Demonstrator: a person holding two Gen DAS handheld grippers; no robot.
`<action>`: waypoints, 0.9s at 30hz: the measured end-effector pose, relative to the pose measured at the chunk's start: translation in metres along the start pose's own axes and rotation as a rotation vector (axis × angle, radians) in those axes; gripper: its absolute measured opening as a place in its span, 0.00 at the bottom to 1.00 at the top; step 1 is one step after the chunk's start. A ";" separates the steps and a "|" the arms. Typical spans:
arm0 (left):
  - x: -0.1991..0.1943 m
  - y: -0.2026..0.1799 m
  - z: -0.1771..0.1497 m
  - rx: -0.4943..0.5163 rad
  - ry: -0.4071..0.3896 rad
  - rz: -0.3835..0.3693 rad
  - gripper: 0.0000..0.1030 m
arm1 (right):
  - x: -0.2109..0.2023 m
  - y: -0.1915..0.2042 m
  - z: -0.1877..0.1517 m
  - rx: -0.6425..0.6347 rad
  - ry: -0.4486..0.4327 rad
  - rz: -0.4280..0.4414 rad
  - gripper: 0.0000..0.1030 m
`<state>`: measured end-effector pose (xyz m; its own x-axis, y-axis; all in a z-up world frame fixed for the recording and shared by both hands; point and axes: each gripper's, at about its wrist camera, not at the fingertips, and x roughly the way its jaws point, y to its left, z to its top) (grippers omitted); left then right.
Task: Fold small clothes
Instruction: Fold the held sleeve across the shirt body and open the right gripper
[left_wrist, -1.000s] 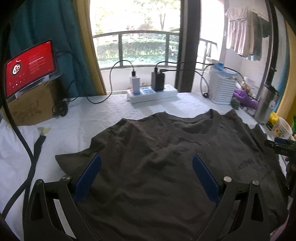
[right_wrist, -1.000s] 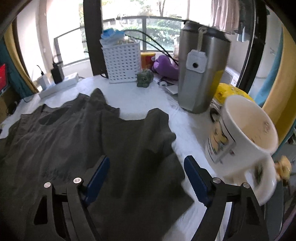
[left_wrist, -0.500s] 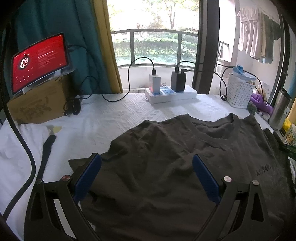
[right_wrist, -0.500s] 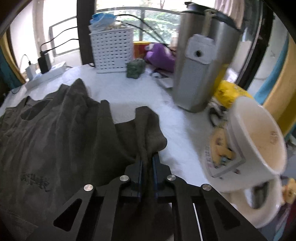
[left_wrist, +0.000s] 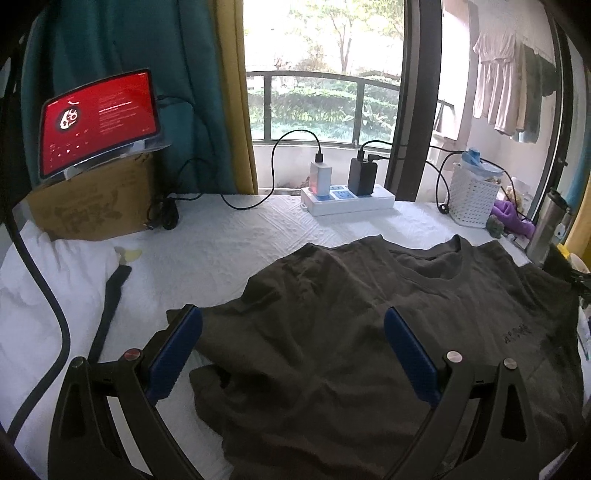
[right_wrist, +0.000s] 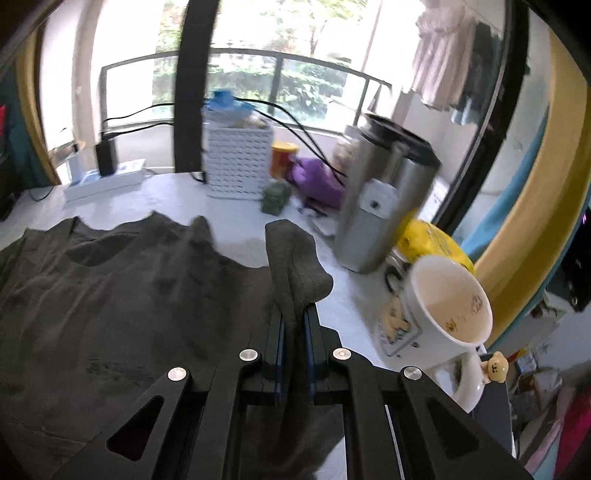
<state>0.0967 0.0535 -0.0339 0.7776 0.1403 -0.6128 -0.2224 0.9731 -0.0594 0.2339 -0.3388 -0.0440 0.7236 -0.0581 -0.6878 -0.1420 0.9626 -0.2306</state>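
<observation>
Right gripper (right_wrist: 294, 325) clamped on raised sleeve of dark T-shirt (left_wrist: 369, 332); left gripper (left_wrist: 293, 343) spread wide above its crumpled side, holding nothing.

A lived-in home: laundry (left_wrist: 495, 92) hangs on the balcony, and a mug (right_wrist: 443, 310) sits at the table's (left_wrist: 229, 247) right edge.

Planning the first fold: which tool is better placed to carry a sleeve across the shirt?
Right. The right tool is shut on the t-shirt sleeve, lifted off the table; the left tool hangs open above the cloth.
</observation>
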 end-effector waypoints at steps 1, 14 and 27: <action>-0.002 0.002 -0.002 -0.004 0.000 -0.006 0.95 | -0.001 0.009 0.001 -0.012 -0.002 0.005 0.09; -0.009 0.022 -0.016 -0.037 0.009 -0.050 0.95 | 0.008 0.102 -0.014 -0.134 0.066 0.164 0.14; -0.017 0.018 -0.020 -0.017 0.010 -0.041 0.95 | -0.019 0.056 -0.031 0.001 0.063 0.248 0.66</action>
<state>0.0679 0.0648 -0.0403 0.7800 0.0988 -0.6179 -0.2008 0.9747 -0.0977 0.1910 -0.2925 -0.0653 0.6233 0.1631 -0.7648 -0.3089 0.9498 -0.0492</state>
